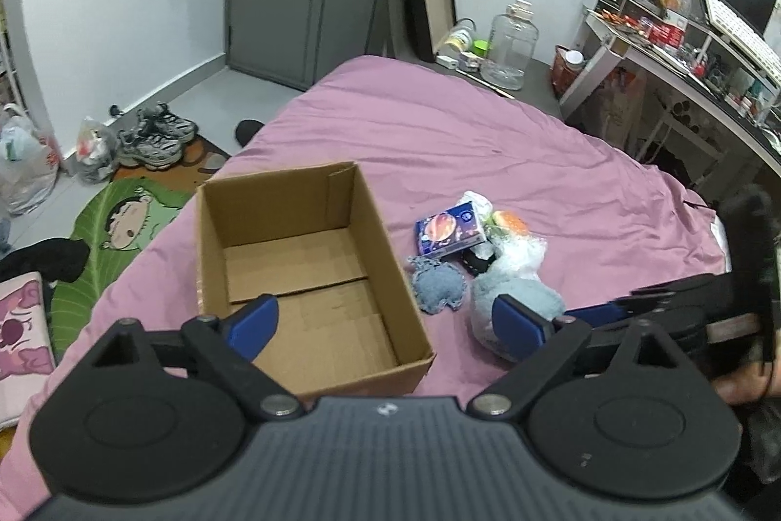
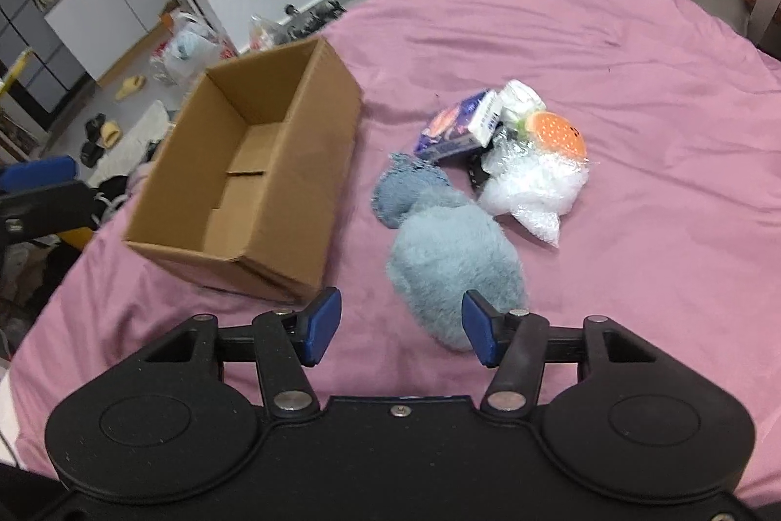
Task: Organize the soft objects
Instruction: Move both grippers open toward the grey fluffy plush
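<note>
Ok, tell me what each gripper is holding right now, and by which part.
Nothing. The left gripper and the right gripper are both open and hold nothing; the blue plush toy lies free on the bed.

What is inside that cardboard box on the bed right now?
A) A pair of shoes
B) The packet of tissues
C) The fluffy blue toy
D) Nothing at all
D: both wrist views show the bare bottom of the cardboard box, while the fluffy blue toy and the tissue packet lie beside it on the pink bedsheet.
</note>
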`<state>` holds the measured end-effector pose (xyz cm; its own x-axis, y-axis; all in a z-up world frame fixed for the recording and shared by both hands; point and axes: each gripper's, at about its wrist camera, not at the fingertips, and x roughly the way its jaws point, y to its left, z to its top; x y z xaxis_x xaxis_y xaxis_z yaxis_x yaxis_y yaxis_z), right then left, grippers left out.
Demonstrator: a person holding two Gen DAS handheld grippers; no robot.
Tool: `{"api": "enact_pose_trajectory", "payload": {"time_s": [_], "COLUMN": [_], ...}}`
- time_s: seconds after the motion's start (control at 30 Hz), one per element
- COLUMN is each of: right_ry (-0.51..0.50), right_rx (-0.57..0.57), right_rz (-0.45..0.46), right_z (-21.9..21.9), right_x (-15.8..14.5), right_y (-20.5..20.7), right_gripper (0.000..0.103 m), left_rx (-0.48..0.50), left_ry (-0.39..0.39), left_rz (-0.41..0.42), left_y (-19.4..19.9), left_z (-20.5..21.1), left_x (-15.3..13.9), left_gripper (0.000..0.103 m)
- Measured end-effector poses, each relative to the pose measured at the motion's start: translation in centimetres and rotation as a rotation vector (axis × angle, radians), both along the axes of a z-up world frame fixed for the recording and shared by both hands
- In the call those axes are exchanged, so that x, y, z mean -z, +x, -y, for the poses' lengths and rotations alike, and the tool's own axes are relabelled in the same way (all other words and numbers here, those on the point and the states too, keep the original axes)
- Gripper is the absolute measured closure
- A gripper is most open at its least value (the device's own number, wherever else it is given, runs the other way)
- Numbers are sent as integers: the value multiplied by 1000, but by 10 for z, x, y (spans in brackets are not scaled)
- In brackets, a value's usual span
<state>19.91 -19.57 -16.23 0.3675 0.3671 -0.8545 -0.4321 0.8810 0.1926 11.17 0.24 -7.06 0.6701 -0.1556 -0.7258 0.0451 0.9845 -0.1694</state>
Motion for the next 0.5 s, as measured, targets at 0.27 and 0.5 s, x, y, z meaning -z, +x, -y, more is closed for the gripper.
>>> {"api": "enact_pose_trajectory", "payload": {"time_s": [0.27, 0.5], "right_ry": [-67, -54], "right_rx": [32, 78], "right_rz": [13, -6], "right_z": [10, 33], "right_x": [11, 19], "right_y": [23, 40], "right_gripper": [53, 67], "left_rx": [70, 151], "left_ry": [11, -15], "left_rz": [-11, -39], "left_y": [30, 61], "left_z": [16, 42], "left_x": [10, 25], "left_gripper": [13, 27]}}
